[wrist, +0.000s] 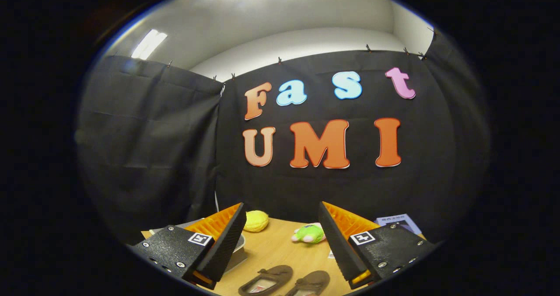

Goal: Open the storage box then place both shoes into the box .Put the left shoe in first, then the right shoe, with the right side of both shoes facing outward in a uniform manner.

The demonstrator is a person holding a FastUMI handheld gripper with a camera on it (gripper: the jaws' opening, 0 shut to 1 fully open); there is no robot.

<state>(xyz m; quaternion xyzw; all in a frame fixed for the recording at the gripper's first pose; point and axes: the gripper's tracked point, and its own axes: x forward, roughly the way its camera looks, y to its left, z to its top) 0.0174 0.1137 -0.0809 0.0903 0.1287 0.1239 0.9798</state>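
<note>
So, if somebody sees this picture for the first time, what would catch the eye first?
Probably the gripper, its two fingers spread wide open with nothing between them. Low between the fingers, a pair of brown shoes lies on the wooden table. Beyond the fingers, a yellow toy and a green toy sit by the black cloth wall.

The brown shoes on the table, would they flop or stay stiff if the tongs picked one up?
The brown shoes look low, thin and soft, so one would probably sag a bit and feel light. They lie flat on the wooden table, so rolling seems unlikely. The tongs are open above them, touching nothing.
</note>
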